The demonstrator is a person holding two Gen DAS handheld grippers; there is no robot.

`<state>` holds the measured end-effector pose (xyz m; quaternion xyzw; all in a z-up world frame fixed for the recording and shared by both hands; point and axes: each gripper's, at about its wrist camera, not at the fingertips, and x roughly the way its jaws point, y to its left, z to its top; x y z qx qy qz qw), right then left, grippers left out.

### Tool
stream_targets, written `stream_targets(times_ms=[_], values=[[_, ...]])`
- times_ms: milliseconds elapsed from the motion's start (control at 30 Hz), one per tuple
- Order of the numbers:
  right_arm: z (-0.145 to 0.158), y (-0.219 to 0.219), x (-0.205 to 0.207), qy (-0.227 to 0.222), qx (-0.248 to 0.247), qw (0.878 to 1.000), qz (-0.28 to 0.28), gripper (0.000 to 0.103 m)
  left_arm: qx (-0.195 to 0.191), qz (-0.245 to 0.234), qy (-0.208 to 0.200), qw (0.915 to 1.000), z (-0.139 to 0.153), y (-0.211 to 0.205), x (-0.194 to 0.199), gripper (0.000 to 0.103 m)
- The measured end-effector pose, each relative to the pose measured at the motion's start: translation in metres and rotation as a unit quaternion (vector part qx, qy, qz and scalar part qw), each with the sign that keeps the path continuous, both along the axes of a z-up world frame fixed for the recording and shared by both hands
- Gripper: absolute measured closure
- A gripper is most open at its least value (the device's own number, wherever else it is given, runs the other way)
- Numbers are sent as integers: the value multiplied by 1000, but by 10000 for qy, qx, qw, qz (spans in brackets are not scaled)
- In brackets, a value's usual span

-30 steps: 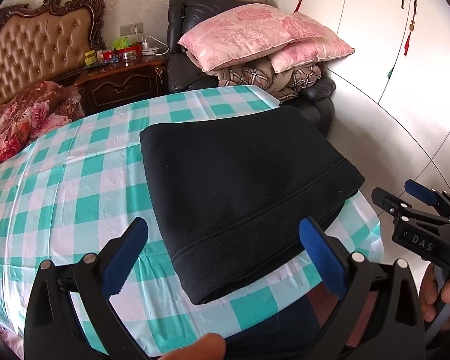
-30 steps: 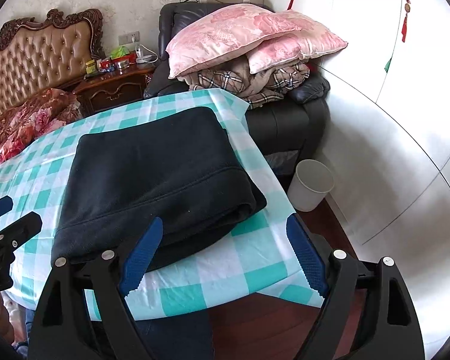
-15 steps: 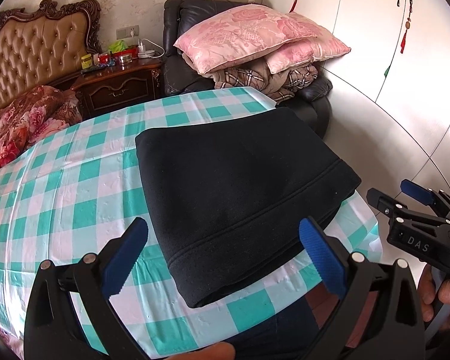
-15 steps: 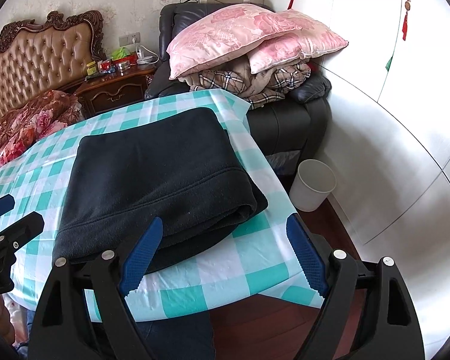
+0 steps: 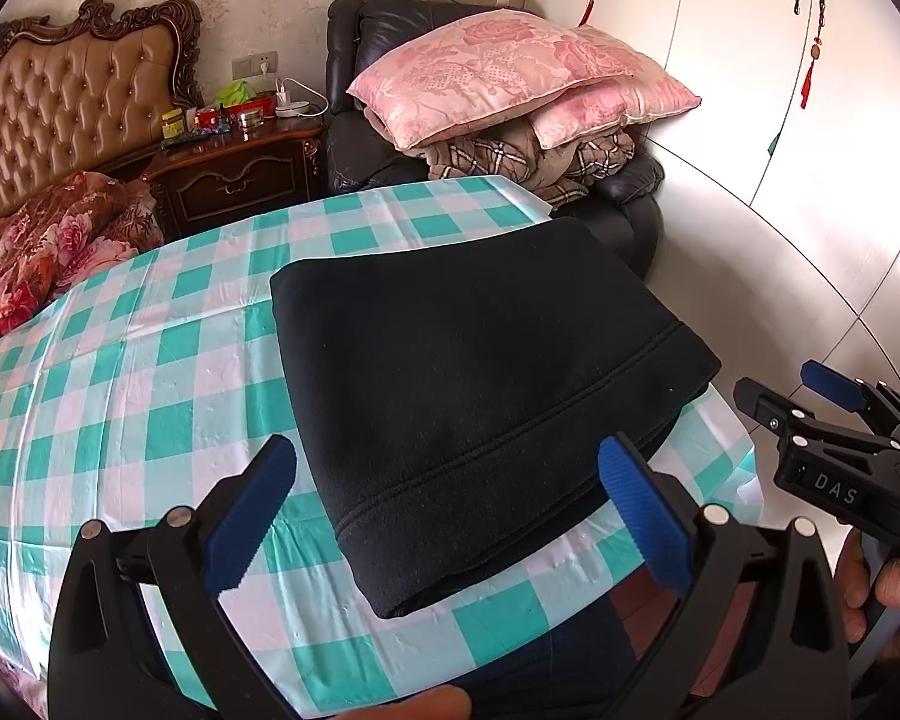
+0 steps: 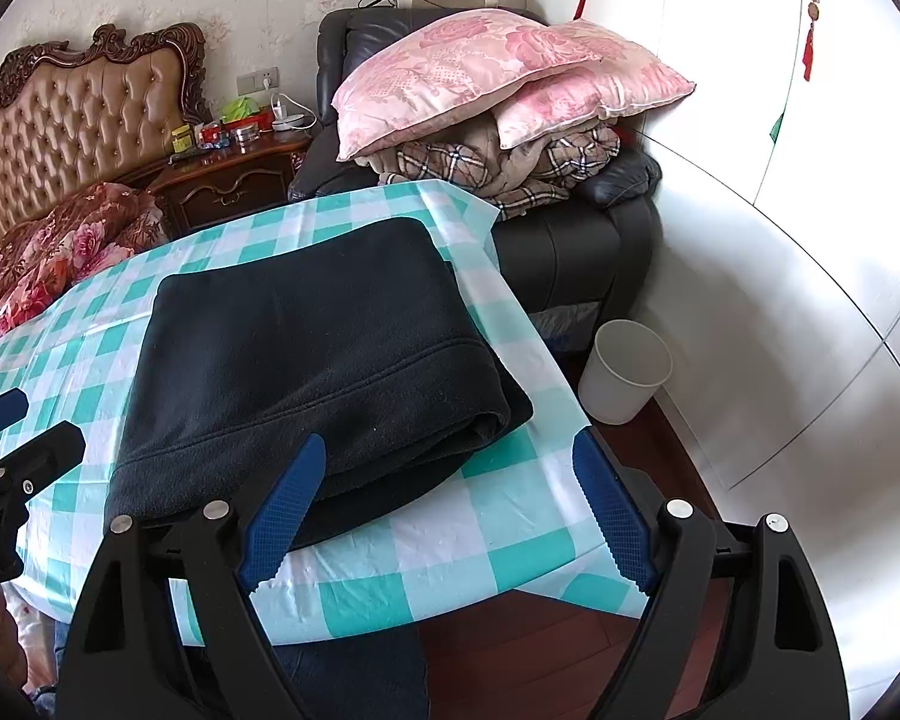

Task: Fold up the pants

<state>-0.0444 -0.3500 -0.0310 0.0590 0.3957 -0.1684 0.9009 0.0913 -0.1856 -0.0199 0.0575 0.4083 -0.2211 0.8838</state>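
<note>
Pants [image 5: 474, 384] lie folded in compact stack on table [image 5: 150, 396], near its right edge. Left gripper [image 5: 447, 507] and right gripper [image 6: 444, 516] spread wide, holding nothing. Folding probably finished; under-layers hidden.

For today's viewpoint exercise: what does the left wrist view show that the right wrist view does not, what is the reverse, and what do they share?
Only the left wrist view shows the right gripper from outside, with the person's hand holding it.

Only the right wrist view shows the white wastebasket on the floor.

Both show the folded black pants on the checked tablecloth, with the pink pillows behind. Both grippers are open.
</note>
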Motion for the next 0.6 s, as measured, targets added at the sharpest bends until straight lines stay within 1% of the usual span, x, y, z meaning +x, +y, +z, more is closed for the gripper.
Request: stream_targets(times_ms=[600], values=[[0,0,0,4,13,10000,-8,22,-6,-14,32,10000,0,-5,0,2]])
